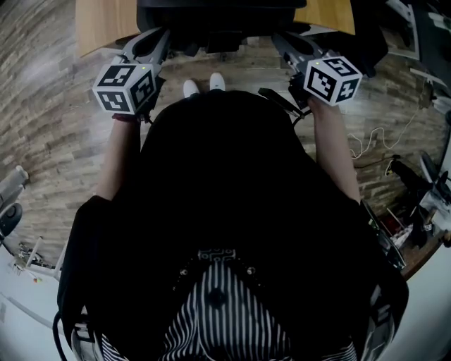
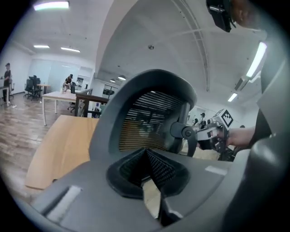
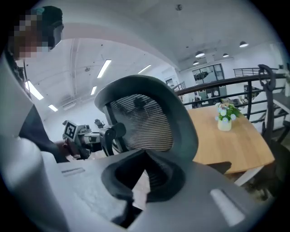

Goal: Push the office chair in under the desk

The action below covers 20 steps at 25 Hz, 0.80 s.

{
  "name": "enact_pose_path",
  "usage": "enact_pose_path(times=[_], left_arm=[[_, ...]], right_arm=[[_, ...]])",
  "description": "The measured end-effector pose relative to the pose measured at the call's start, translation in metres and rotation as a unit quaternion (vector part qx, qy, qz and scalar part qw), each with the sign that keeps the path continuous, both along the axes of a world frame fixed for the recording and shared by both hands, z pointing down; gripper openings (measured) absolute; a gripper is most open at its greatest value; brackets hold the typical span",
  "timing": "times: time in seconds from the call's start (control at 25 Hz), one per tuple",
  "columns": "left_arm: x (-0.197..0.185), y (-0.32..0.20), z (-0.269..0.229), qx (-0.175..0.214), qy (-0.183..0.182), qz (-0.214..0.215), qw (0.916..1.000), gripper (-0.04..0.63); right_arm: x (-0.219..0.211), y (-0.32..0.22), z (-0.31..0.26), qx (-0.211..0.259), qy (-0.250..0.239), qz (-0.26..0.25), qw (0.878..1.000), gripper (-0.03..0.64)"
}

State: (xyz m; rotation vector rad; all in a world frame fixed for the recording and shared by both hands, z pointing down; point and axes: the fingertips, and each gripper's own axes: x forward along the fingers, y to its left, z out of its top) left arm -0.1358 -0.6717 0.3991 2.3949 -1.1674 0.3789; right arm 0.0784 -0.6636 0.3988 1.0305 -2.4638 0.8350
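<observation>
Your left gripper (image 1: 155, 41) and right gripper (image 1: 283, 44) both have their jaws closed pad to pad. Nothing is between them, so both are empty.

The office chair (image 1: 215, 14) sits straight ahead of you, between the two grippers, with the back of its backrest facing you. The left gripper is off the backrest's left side and the right gripper off its right side. Both are about equally near, so neither arm has the advantage.

The desk (image 1: 99, 25) lies beyond the chair. Its near edge runs across your view, and the chair stands at the middle of that edge. The push is therefore straight forward, away from you and square to the near edge.

No view shows whether either tip is touching the chair frame. How far the seat is already under the desk is also hidden.

- **Backrest:** upright, with a rounded top. It has a smooth dark grey hard plastic rim around fine ribbed mesh, and a round pivot knob on a side post.
- **Jaw pads:** black, with a ridged texture, meeting in a V.
- **Desk:** a flat, light wood top with a matte finish. A small white pot of flowers (image 3: 225, 118) stands on it toward the far edge.
- **Floor:** the floor (image 1: 49, 127) is grey-brown plank pattern. I judge the chair should roll easily on it if you push evenly from both sides; uneven force would probably swivel the chair.
</observation>
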Motion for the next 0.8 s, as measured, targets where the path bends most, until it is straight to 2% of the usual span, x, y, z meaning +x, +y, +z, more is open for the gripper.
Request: enact_pose_path(times=[0.16,0.28,0.8], left_arm=[[0.042,0.009,-0.007,0.011,0.018,0.072,0.9972,0.003],[0.057,0.019,-0.006,0.007,0.023,0.101,0.9946,0.005],[0.054,0.022,0.002,0.007,-0.001,0.107,0.9943,0.005]], right_arm=[[-0.017,0.009,0.001,0.016,0.002,-0.028,0.999,0.000],[-0.019,0.014,0.005,0.009,-0.002,-0.035,0.999,-0.001],[-0.021,0.016,0.007,0.003,-0.008,-0.039,0.999,0.000]])
